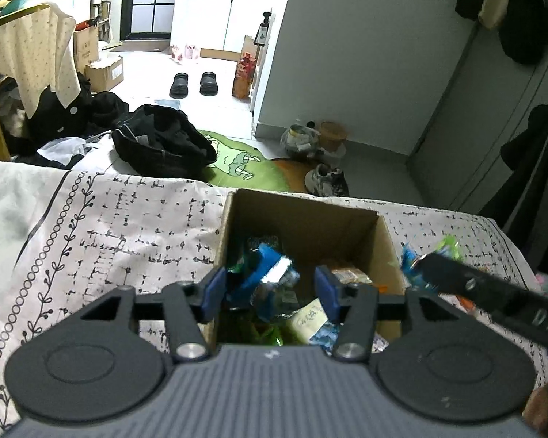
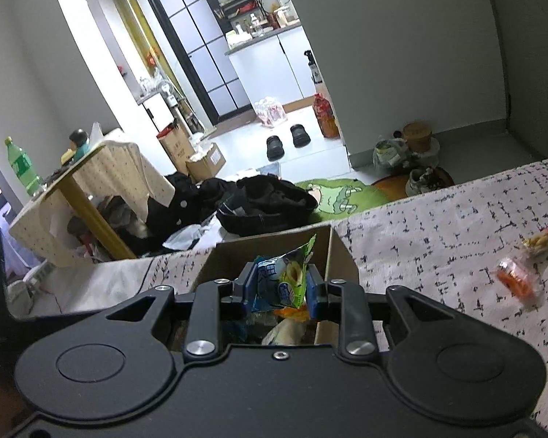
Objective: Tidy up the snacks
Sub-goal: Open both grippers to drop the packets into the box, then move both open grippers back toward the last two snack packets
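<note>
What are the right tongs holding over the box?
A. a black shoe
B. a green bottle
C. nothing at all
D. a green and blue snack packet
D: in the right wrist view the right tongs pinch a green and blue snack packet between their blue pads, just above the open cardboard box.

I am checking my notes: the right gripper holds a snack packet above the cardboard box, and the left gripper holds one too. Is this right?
Not quite. The left gripper is open and holds nothing, as the left wrist view shows. The right gripper does hold a snack packet above the cardboard box.
</note>
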A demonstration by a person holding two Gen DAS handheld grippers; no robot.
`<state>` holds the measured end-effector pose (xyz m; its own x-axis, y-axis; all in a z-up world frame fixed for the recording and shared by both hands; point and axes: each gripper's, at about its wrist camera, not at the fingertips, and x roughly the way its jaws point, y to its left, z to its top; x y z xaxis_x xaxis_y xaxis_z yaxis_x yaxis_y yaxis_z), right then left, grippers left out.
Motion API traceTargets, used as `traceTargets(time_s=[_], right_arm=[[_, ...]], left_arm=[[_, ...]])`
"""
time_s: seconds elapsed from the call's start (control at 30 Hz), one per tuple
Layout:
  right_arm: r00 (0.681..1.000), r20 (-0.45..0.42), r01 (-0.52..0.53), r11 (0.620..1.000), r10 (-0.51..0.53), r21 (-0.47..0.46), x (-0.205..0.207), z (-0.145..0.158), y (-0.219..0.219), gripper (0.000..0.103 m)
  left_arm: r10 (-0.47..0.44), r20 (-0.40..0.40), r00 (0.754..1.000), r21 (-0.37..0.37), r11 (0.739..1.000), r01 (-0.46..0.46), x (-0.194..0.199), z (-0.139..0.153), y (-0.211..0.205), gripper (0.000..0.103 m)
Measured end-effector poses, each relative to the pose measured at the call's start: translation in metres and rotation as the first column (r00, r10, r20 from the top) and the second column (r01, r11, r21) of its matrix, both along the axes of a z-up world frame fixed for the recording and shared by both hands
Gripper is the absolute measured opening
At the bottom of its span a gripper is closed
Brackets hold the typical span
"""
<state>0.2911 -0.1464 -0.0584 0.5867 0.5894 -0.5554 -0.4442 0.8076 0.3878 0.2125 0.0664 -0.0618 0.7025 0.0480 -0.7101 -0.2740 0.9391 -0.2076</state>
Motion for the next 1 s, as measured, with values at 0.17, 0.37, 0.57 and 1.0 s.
traceTargets(time_s=[0.17, 0.37, 0.57, 1.0], right_arm=[[1.0, -0.009, 0.027, 1.0, -0.027, 0.014, 0.0, 0.001, -0.003, 0.052], [0.998, -0.011, 0.069, 0.997, -0.069, 0.017, 0.002, 0.002, -0.02, 0.055], [0.996, -0.03, 0.088, 0.996, -0.088, 0.01, 0.001, -0.004, -0.034, 0.055], [0.986, -0.036, 0.163, 0.987, -0.162, 0.001, 0.006, -0.014, -0.084, 0.085]], left_arm=[[0.009, 0.006, 1.0, -0.014, 1.0, -0.008, -0.002, 0.001, 0.002, 0.058], [0.006, 0.023, 1.0, -0.024, 1.0, -0.006, 0.001, 0.0, -0.001, 0.073], [-0.003, 0.032, 0.999, -0.017, 1.0, 0.004, 0.005, 0.001, -0.011, 0.081], [-0.044, 0.02, 0.999, -0.003, 0.999, 0.044, 0.022, 0.007, -0.05, 0.091]])
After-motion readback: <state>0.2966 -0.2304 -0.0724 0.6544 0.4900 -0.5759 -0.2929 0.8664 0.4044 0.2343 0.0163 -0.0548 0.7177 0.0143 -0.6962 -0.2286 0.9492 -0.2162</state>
